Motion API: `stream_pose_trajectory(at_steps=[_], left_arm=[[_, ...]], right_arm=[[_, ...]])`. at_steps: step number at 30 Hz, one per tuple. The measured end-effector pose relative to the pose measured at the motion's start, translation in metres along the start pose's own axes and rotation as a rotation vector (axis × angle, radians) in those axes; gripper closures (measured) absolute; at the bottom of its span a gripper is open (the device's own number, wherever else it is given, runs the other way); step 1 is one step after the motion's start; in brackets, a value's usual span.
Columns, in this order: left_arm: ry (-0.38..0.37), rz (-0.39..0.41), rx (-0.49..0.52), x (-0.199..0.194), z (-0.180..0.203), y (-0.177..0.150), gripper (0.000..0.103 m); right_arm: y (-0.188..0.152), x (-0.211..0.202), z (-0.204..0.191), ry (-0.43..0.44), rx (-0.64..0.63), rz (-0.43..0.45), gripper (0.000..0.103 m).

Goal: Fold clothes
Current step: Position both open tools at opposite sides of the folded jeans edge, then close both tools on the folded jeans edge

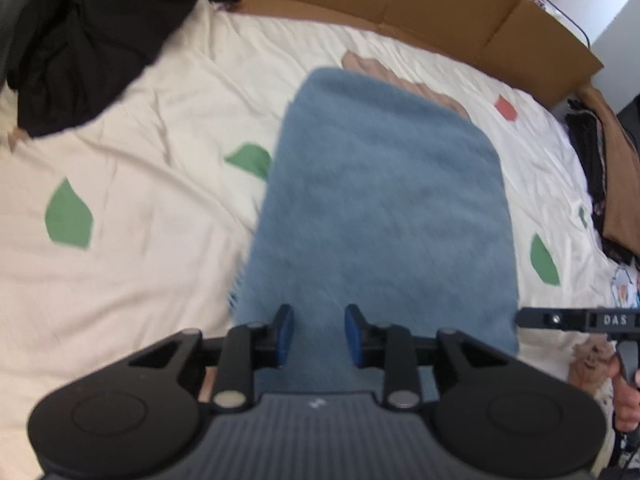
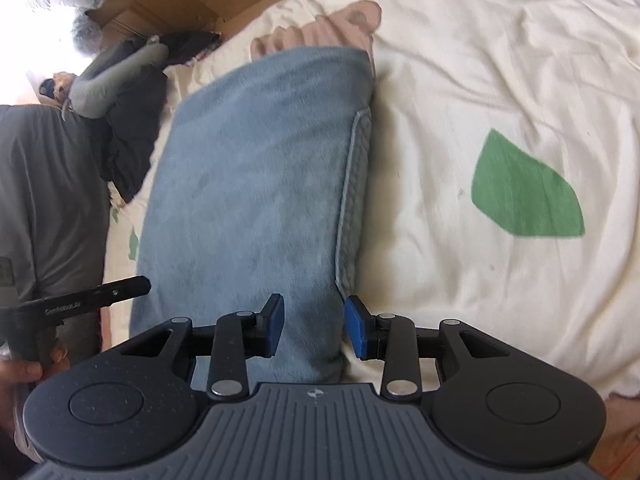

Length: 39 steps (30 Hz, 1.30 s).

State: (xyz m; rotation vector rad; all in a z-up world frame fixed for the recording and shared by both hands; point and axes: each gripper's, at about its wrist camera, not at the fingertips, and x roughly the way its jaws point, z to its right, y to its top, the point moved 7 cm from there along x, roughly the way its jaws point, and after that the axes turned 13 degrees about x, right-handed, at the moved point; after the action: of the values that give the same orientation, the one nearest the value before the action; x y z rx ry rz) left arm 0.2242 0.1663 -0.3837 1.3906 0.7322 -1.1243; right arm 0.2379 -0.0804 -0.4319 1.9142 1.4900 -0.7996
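Towel (image 1: 380,208), blue and fluffy, lies folded into a thick oblong on the cream bedspread (image 1: 140,208) with green leaf prints. Stitched hem (image 2: 354,200) shows along one long side in the right wrist view, layers stacked beneath it. Corners look roughly squared; surface smooth, no loose flap visible.

Left gripper (image 1: 319,334): jaws parted, blue pads standing clear above the near end of the towel, nothing pinched between them. Right gripper (image 2: 315,328): jaws likewise spread, poised over the near corner by the hem; cloth sits under the gap, but the pads do not press on it. Each gripper's handle shows at the edge of the other's view, so both hands work the same end.

Judgement: this piece looks folded or nearly so; possibly one more fold or a move aside remains. Dark garments (image 1: 84,48) lie heaped, unfolded, at the far corner of the bed beside cardboard boxes (image 1: 440,12), so much of the job looks left.
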Motion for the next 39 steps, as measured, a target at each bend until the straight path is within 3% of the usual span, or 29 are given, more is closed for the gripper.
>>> stream_pose_trajectory(at_steps=[5,7,10,17,22,30,33,39], left_arm=[[0.037,0.015,0.002,0.005,-0.015,0.017,0.063],[0.053,0.018,0.002,0.007,-0.017,0.021,0.051],[0.066,0.023,-0.009,0.013,-0.026,0.030,0.050],[-0.029,0.024,-0.063,0.034,-0.043,0.040,0.050],[-0.095,0.035,-0.121,0.049,-0.056,0.039,0.040],[-0.132,0.057,-0.109,0.054,-0.057,0.036,0.044],[-0.140,0.065,-0.112,0.054,-0.058,0.036,0.047],[-0.171,0.073,-0.126,0.059,-0.062,0.035,0.046]], right_arm=[[0.010,0.007,0.001,0.001,0.005,0.010,0.067],[0.013,0.009,0.002,-0.002,0.004,0.013,0.066],[0.019,0.012,0.004,-0.001,0.012,0.022,0.066],[0.032,0.023,0.011,0.058,0.124,0.029,0.060],[0.035,0.035,0.016,0.095,0.132,0.040,0.059],[0.044,0.038,0.012,0.177,0.161,0.060,0.060],[0.045,0.029,0.007,0.245,0.190,0.060,0.062],[0.052,0.049,0.008,0.233,0.181,0.034,0.058]])
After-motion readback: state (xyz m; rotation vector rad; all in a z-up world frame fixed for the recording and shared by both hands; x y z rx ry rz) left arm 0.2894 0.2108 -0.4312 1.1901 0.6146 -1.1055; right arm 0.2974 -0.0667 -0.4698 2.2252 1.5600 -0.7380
